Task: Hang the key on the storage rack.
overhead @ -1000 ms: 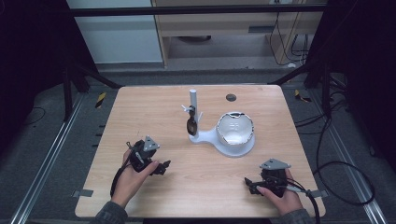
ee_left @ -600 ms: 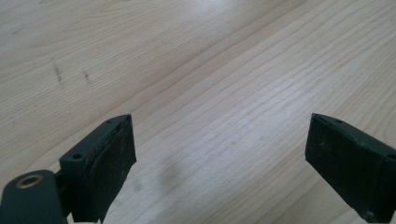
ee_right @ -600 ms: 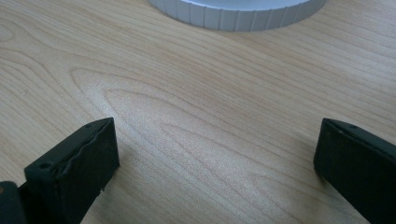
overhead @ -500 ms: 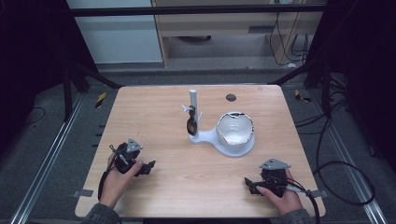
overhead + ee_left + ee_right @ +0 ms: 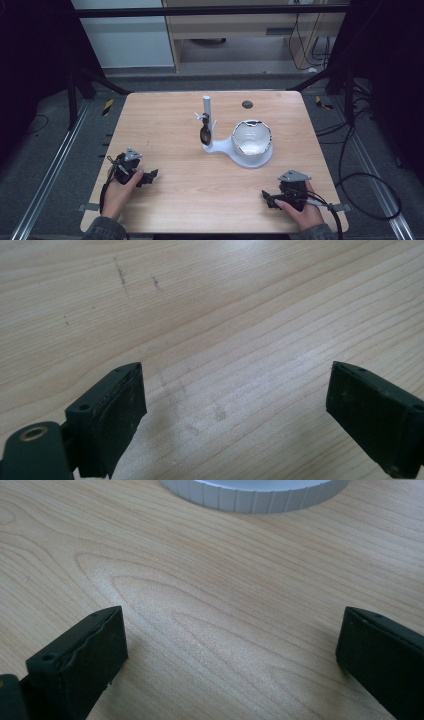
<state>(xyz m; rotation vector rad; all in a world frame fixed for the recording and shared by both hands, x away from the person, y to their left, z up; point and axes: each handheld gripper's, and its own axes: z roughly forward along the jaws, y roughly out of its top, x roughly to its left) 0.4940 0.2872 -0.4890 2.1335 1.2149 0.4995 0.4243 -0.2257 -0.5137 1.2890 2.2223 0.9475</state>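
A white stand sits mid-table, with an upright post, a dark object hanging from it and a round white bowl on its right side. My left gripper rests low near the table's front left, held in a hand, jaws wide open over bare wood. My right gripper lies at the front right, open too, nothing between its jaws. The ribbed white base of the stand shows ahead in the right gripper view.
A dark round hole sits in the wooden table near its far edge. Black frame bars and cables surround the table; a cable trails from the right gripper off the right edge.
My left hand has drawn its gripper back toward the front-left corner of the table and lower. The right gripper has stayed where it was.
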